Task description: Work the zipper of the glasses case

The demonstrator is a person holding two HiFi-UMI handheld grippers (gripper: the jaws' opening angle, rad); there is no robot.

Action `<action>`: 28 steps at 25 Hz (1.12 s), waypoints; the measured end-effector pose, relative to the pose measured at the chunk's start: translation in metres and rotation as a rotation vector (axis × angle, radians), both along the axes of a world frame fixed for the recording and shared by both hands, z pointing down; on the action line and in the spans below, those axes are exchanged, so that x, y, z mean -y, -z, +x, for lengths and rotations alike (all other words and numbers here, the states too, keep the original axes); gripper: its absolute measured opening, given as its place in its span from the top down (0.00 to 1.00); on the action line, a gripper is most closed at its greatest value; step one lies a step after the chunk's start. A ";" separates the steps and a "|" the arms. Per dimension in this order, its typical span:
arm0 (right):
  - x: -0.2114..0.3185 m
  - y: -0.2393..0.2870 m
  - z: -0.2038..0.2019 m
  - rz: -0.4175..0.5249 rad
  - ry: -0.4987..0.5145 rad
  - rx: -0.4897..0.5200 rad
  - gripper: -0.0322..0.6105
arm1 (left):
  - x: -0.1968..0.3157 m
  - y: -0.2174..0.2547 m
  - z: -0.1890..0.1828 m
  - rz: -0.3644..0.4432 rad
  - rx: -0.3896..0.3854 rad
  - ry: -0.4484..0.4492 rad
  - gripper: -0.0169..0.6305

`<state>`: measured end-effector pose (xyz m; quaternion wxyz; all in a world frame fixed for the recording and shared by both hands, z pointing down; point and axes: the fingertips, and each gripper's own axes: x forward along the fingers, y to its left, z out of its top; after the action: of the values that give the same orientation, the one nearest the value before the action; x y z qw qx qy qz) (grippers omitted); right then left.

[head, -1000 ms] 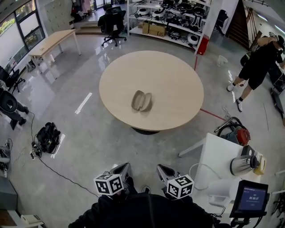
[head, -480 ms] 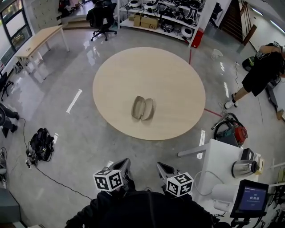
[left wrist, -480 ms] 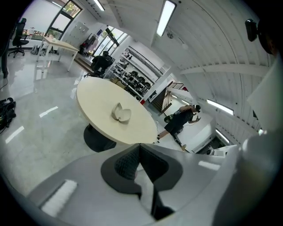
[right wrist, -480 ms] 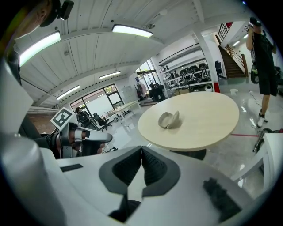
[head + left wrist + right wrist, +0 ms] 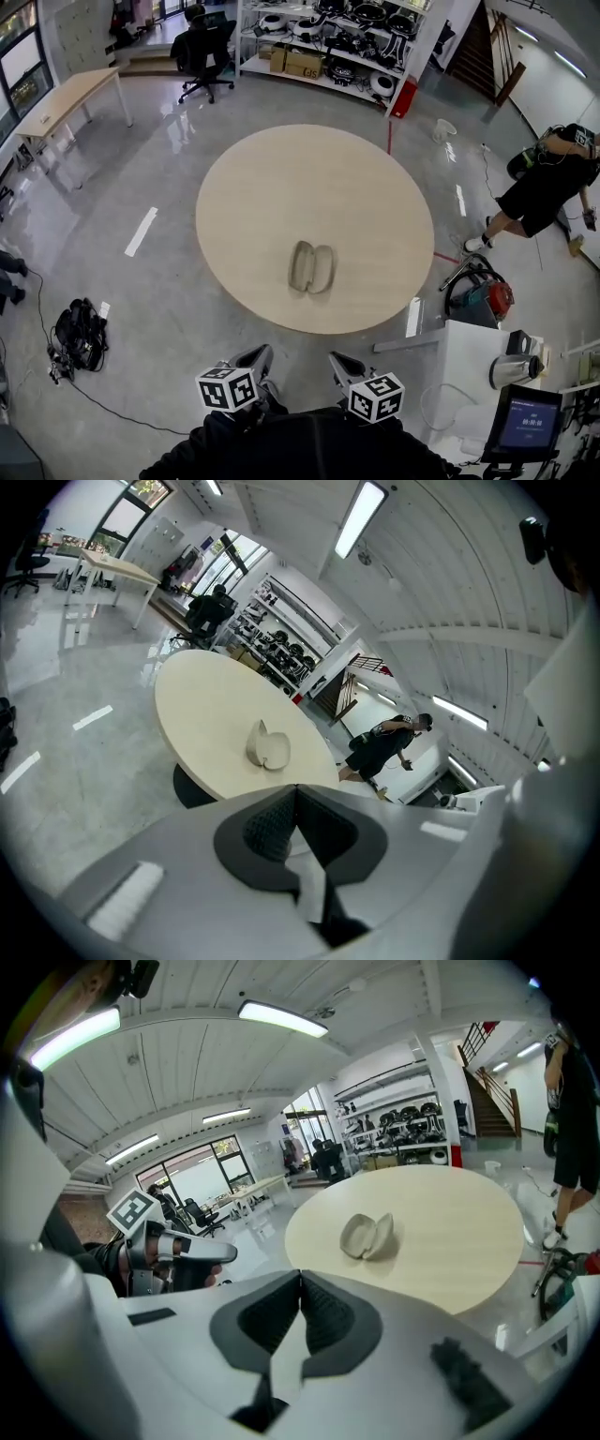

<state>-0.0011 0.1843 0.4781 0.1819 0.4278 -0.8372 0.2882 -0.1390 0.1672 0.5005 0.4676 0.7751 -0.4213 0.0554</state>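
The beige glasses case (image 5: pixel 312 268) lies open, both halves up, on the round wooden table (image 5: pixel 262 187), towards its near edge. It also shows in the left gripper view as the case (image 5: pixel 266 745) and in the right gripper view as the case (image 5: pixel 367 1235). My left gripper (image 5: pixel 257 354) and right gripper (image 5: pixel 339 362) are held side by side at the bottom of the head view, well short of the table. Both are shut with nothing between the jaws, as the left gripper (image 5: pixel 295 789) and right gripper (image 5: pixel 300 1275) show.
A red vacuum cleaner (image 5: pixel 480 298) stands right of the table. A white desk (image 5: pixel 469 361) with a kettle (image 5: pixel 512 371) and a monitor (image 5: pixel 531 423) is at lower right. A person (image 5: pixel 547 186) stands far right. A black bag (image 5: pixel 75 330) and cables lie on the floor at left.
The table and the case have come nearer and sit lower in the head view. Both grippers stay shut at the bottom of the view.
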 end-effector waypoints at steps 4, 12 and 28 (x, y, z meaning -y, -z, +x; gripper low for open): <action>0.017 0.007 -0.013 0.009 -0.005 -0.004 0.94 | 0.019 0.002 -0.015 0.005 -0.005 -0.004 0.97; 0.035 0.001 -0.022 -0.004 0.018 -0.059 0.94 | 0.031 -0.008 -0.024 -0.017 -0.029 0.024 0.97; 0.157 0.005 -0.017 0.084 0.115 0.031 0.94 | 0.123 0.001 -0.025 0.042 0.055 0.144 0.97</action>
<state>-0.0181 0.0274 0.4727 0.1671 0.3818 -0.8744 0.2483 -0.1635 0.0446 0.4990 0.4424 0.7505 -0.4898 0.0340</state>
